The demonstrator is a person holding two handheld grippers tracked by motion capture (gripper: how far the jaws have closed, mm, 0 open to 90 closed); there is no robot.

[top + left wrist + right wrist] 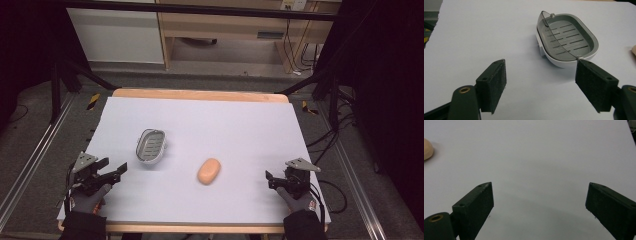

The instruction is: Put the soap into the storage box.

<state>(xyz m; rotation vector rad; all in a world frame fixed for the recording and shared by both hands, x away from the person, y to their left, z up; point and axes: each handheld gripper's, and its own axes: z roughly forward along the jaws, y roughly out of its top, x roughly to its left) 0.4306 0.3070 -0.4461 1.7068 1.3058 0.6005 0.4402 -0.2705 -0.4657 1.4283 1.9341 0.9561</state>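
We see a table (200,107) covered with a white sheet, wood edge showing at the far side. Landmark: the soap dish (150,146), a grey slotted tray in a white shell with a clear hinged lid standing open. It sits left of the table's centre.

The peach soap bar (209,171) lies on the sheet to the right of the dish and nearer the person, apart from it, not touching.

Left gripper (116,172) is held in a gloved hand (89,199) near the table's front left corner, nearer the person than the dish and to its left. Jaws spread wide, nothing between them. In the left gripper view we see the dish (567,41) just ahead of the right-hand jaw, empty, slots visible.

Right gripper (271,180) is in the other gloved hand (300,199), well to the right of the dish, beyond the soap. Jaws released, wide apart, only bare sheet between them. In the right gripper view the soap's edge (427,148) shows at far left.
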